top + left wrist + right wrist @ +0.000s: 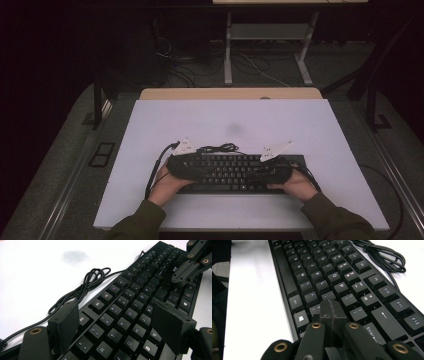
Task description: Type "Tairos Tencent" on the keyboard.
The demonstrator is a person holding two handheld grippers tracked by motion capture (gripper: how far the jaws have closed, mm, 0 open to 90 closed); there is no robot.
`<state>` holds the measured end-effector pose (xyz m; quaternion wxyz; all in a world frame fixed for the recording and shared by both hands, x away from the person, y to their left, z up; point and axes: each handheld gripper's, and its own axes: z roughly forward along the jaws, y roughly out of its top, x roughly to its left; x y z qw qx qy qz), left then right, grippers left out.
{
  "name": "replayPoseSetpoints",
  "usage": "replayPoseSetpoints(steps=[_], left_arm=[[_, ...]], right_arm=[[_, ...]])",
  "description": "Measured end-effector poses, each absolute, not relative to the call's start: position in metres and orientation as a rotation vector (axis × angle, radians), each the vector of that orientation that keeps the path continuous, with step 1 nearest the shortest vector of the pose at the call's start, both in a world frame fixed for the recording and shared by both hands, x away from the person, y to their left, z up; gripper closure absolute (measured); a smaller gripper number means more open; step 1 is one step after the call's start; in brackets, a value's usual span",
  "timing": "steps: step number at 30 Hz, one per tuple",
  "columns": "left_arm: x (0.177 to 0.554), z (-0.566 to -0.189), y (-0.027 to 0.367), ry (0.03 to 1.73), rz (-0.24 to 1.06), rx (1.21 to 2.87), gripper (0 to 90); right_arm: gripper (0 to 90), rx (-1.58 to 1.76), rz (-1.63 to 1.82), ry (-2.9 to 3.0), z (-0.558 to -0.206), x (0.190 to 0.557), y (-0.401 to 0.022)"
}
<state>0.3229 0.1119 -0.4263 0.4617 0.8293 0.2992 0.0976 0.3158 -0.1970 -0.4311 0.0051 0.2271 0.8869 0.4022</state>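
A black keyboard (230,172) lies along the near part of the white tabletop (240,120), its thin cable (220,148) bunched just behind it. My left gripper (192,167) hovers over the keyboard's left end; in the left gripper view it (117,315) stands open above the letter keys (130,305), holding nothing. My right gripper (261,170) is over the right end. In the right gripper view its jaws (332,307) are pressed together, empty, low over the punctuation keys (332,272). Whether they touch a key I cannot tell. The left gripper view also catches the right gripper (176,277).
A faint grey smudge (234,128) marks the white top behind the keyboard. The coiled cable (85,287) lies beside the function row (382,257). A gripper's own cable (154,170) loops at the left. A wooden edge (230,93) and another desk's legs (228,55) stand behind.
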Motion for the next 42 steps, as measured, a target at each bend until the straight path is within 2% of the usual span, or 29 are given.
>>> replayPoseSetpoints(steps=[17,23,28,31,32,36,37,38,40,41,42], left_arm=[[0.3225,-0.4270,0.1116,0.729,0.239,2.051,22.7],[0.3218,-0.4270,0.1117,0.723,0.238,2.060,27.1],[0.3220,-0.4270,0.1127,0.723,0.245,2.072,36.1],[0.3226,-0.4273,0.1137,0.727,0.240,2.080,46.4],[0.3227,-0.4274,0.1138,0.728,0.238,2.081,46.4],[0.3232,-0.4271,0.1146,0.729,0.229,2.084,61.4],[0.3234,-0.4271,0.1149,0.729,0.223,2.087,69.6],[0.3236,-0.4272,0.1151,0.729,0.217,2.086,69.6],[0.3239,-0.4272,0.1153,0.730,0.204,2.088,77.3],[0.3241,-0.4273,0.1153,0.732,0.197,2.090,84.0],[0.3245,-0.4275,0.1154,0.733,0.193,2.094,84.0]], right_arm=[[89.5,0.673,1.207,2.814,-0.4352,0.3129,-0.1946],[89.5,0.671,1.207,2.815,-0.4353,0.3129,-0.1947],[89.5,0.670,1.207,2.816,-0.4353,0.3129,-0.1947],[89.5,0.670,1.208,2.816,-0.4354,0.3130,-0.1948],[89.5,0.670,1.208,2.816,-0.4354,0.3130,-0.1948],[89.5,0.670,1.207,2.816,-0.4354,0.3129,-0.1947],[89.5,0.671,1.208,2.816,-0.4355,0.3129,-0.1948],[89.5,0.671,1.208,2.816,-0.4355,0.3129,-0.1948],[89.5,0.671,1.209,2.816,-0.4355,0.3130,-0.1948],[89.5,0.673,1.210,2.817,-0.4356,0.3131,-0.1949],[89.5,0.673,1.210,2.817,-0.4356,0.3131,-0.1949]])
